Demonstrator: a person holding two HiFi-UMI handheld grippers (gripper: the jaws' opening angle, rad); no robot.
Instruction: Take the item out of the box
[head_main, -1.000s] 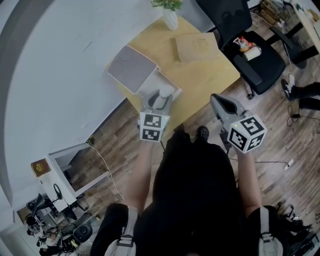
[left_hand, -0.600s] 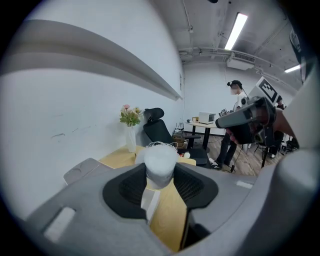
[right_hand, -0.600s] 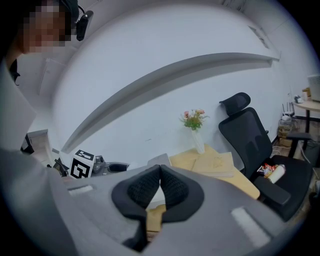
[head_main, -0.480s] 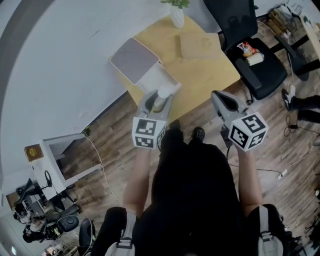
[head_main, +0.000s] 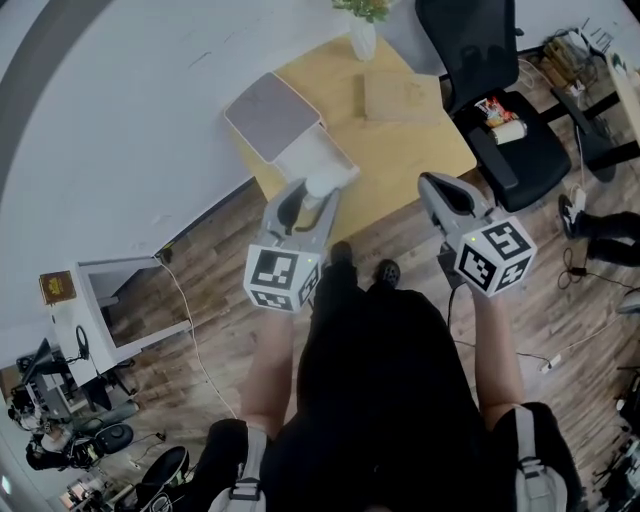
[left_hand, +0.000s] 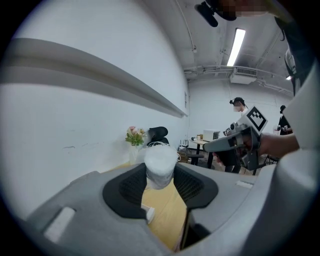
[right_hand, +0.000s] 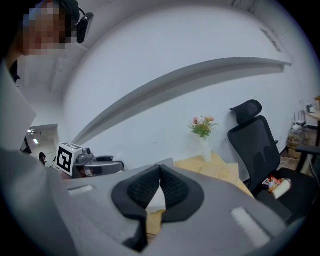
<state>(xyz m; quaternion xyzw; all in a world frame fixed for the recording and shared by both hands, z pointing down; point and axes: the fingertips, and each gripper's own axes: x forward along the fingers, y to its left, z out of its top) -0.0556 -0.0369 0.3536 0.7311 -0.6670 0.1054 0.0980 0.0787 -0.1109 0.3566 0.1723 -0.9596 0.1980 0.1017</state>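
Note:
A white cap-topped item (head_main: 322, 183) sits between the pads of my left gripper (head_main: 306, 196), held above the near edge of the open white box (head_main: 303, 152). In the left gripper view the same white item (left_hand: 160, 166) is pinched between the two dark pads, above the yellow table (left_hand: 165, 220). The box's grey lid (head_main: 272, 113) lies folded back toward the wall. My right gripper (head_main: 437, 187) hovers off the table's front right, its jaws together and empty; its pads (right_hand: 172, 189) meet in the right gripper view.
On the table lie a flat cardboard piece (head_main: 403, 97) and a white vase with flowers (head_main: 363, 38) at the wall. A black office chair (head_main: 495, 90) with snacks on its seat stands to the right. Wood floor surrounds the table.
The left gripper has risen and drawn back toward me with the white item, which was down in the box and is now clear above its near edge. The right gripper has barely moved.

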